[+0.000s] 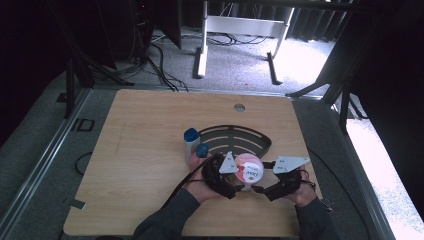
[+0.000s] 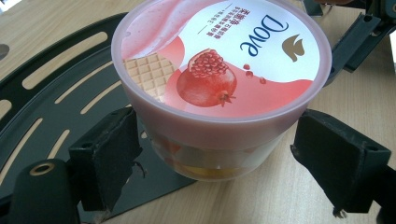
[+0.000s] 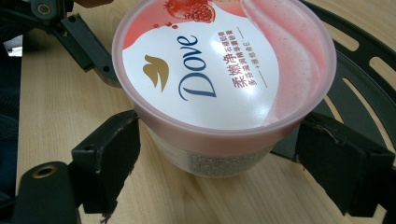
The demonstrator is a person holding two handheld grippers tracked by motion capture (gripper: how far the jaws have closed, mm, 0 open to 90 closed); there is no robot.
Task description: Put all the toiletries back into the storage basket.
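The pink tub (image 1: 248, 169) hides its own base behind both grippers. The left gripper (image 2: 212, 154) and right gripper (image 3: 215, 149) flank it with jaws spread on the wooden table (image 1: 150, 150).

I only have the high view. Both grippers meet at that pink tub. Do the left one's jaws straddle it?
Observer: Yes. The left gripper has one jaw on each side of the tub, with its pads by the rim.
Operator: And the right?
Observer: The right gripper straddles it the same way. I can't tell how firmly either one grips.
Operator: What's on the lid?
Observer: It says Dove, with a pomegranate and a wafer.
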